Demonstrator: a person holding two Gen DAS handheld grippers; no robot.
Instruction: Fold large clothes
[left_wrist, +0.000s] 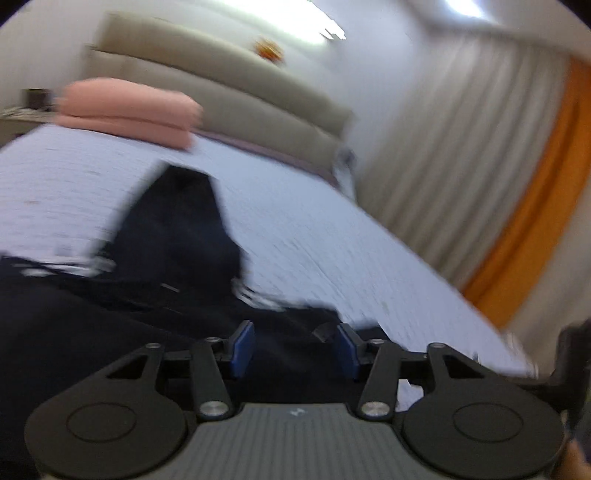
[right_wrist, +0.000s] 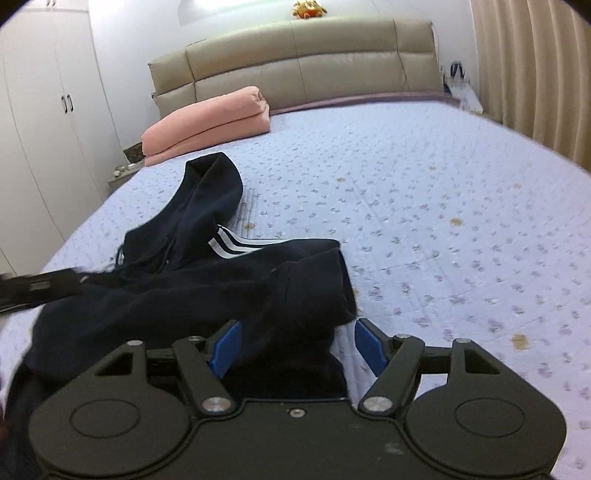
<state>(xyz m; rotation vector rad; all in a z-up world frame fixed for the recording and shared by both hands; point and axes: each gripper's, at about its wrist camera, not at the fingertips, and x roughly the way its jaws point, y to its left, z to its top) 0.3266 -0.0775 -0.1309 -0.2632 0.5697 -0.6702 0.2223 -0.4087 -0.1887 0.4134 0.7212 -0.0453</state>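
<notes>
left-wrist view (left_wrist: 295, 184) motion-blurred throughout

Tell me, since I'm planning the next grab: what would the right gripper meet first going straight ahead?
Most likely the dark hoodie: its near edge already lies between the open jaws of the right gripper, with the quilted bedspread beneath.

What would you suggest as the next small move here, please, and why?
Probably ease the right claw forward and shut it on the near edge of the navy hoodie. Both claws are open and hold nothing, the hoodie lies crumpled rather than flat on the bedspread, and its dark fabric already sits between the right claw's blue pads. The left claw hovers over the same garment.
</notes>
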